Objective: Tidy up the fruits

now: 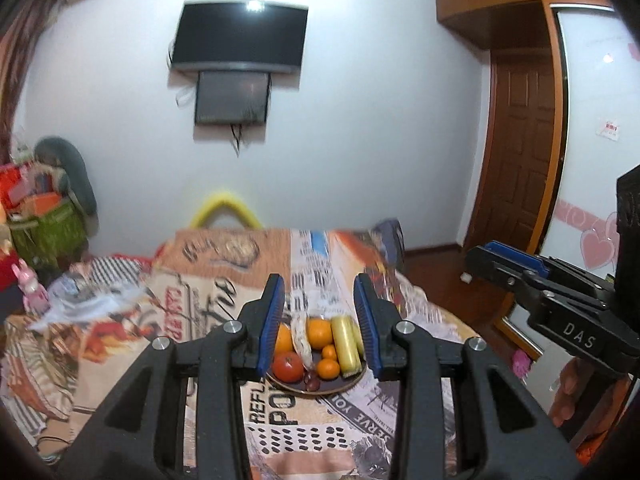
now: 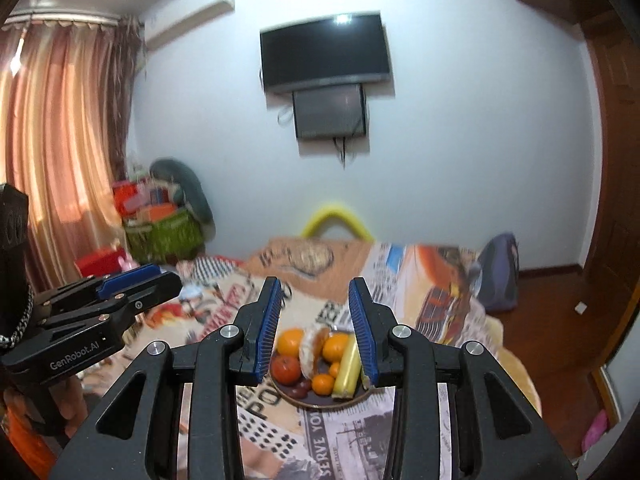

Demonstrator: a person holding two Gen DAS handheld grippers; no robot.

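A dark plate (image 1: pixel 316 387) heaped with fruit is seen lying on a surface draped with a newspaper-print cloth (image 1: pixel 280 408), which may be a desk or a bed; the blur makes it hard to tell which. On the plate are gathered two large oranges (image 1: pixel 319 333), smaller mandarins (image 1: pixel 328 368), a red tomato-like fruit (image 1: pixel 287 366), a yellow elongated piece (image 1: pixel 346 344) and something pale wrapped in the middle (image 1: pixel 302 340). The left tool (image 1: pixel 319 320) is held above and short of the plate, its blue pads parted with nothing between them, the fruit merely framed in the gap and well apart from the pads. The right tool (image 2: pixel 316 326) is held likewise, spread and empty, the same plate (image 2: pixel 320 400) being sighted between its fingers from slightly further right; it is also seen from the side at the right edge of the left view. Neither tool is in contact with any fruit. Several risks can be judged from here. The fruit is piled tightly, so that one piece pulled out carelessly could set the round oranges rolling off the plate and across the soft cloth. The gap of each tool looks narrower than a large orange, so a wider spread would be needed before descent, or the fruit would be knocked rather than gripped. With both tools aimed at one plate, a collision between them is also possible.
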